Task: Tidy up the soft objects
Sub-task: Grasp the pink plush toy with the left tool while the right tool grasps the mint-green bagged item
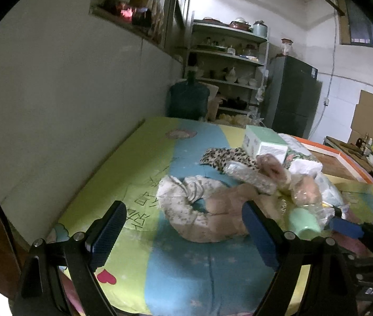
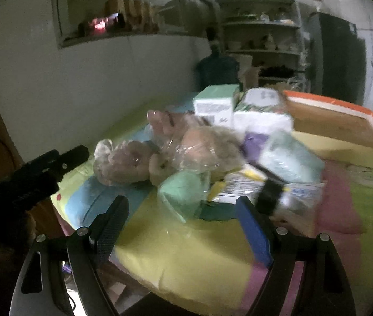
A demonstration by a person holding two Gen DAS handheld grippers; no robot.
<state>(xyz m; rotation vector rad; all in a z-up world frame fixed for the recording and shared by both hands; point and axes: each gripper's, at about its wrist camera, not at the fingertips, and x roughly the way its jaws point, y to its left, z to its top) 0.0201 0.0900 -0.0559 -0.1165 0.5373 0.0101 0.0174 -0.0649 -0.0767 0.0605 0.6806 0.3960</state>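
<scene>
A pile of soft things lies on a bright quilt (image 1: 144,179). In the left wrist view a curled floral pillow (image 1: 186,205) lies nearest, with a leopard-print cloth (image 1: 226,158) and plush toys in clear plastic (image 1: 302,187) behind it. My left gripper (image 1: 184,234) is open and empty, just short of the pillow. In the right wrist view the bagged plush toys (image 2: 160,155), a mint green roll (image 2: 184,194) and packets (image 2: 252,184) lie ahead. My right gripper (image 2: 184,226) is open and empty in front of the green roll. The left gripper also shows at the left (image 2: 44,168).
Two white-and-green boxes (image 2: 215,102) and a tissue pack (image 2: 262,108) stand behind the pile. An orange-edged board (image 2: 344,121) lies at the right. A wall runs along the left. A water jug (image 1: 189,97), shelves (image 1: 228,60) and a dark fridge (image 1: 294,94) stand beyond the bed.
</scene>
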